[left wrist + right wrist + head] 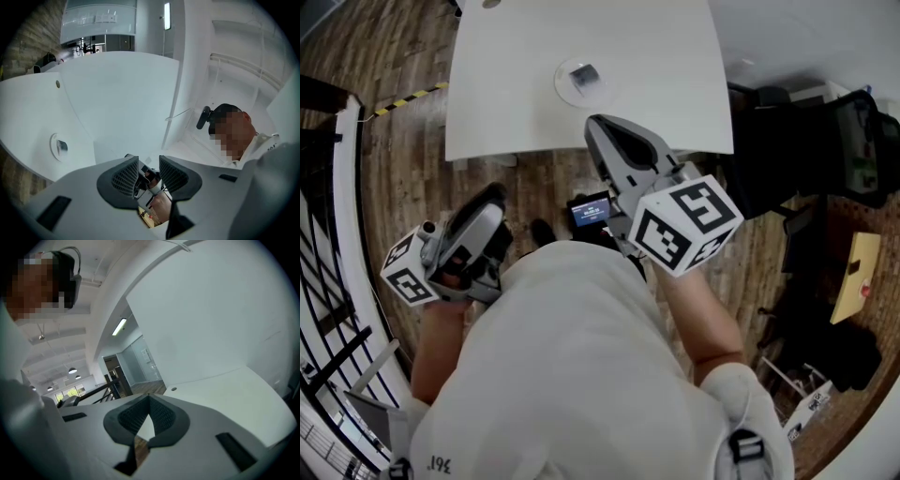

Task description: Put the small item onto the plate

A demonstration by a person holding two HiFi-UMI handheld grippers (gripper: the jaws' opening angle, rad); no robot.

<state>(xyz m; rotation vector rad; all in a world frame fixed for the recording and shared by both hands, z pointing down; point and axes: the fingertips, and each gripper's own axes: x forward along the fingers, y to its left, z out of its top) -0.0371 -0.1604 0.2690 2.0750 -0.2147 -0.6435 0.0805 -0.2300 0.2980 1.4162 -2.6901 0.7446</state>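
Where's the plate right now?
Head view, top centre: the plate sits on the white table, small item on it, beyond the right gripper.

Left gripper is held close by the person's left side on a bent arm, jaws apart, nothing gripped between them. Right gripper is held higher and further forward on the right forearm, jaws closed together, empty.

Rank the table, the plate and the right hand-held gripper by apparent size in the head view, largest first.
1. table
2. right hand-held gripper, though nearness to the camera inflates it
3. plate
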